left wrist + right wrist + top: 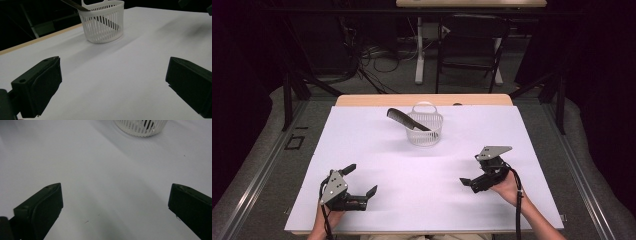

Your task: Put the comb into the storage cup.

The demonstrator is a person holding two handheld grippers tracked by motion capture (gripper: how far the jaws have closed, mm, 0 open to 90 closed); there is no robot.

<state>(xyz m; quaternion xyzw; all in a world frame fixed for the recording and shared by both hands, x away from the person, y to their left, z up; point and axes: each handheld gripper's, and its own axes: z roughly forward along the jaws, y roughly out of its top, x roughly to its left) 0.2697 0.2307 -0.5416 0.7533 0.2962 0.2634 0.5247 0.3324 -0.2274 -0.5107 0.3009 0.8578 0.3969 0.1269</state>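
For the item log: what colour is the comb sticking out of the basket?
Black. The comb leans in the white slatted basket, clearest in the high view.

Black grippers (361, 179), grey triangular plates (495, 151)

Left gripper (361, 180): held low at the near left of the table, jaws spread wide with nothing between them, pointing forward and to the right.
Left hand (332, 216): grips the tool from behind, forearm entering from the bottom edge.
Right gripper (470, 175): near right, jaws wide apart and empty, angled leftward.
Right hand (507, 189): wrapped around the tool's rear, cable trailing along the forearm.
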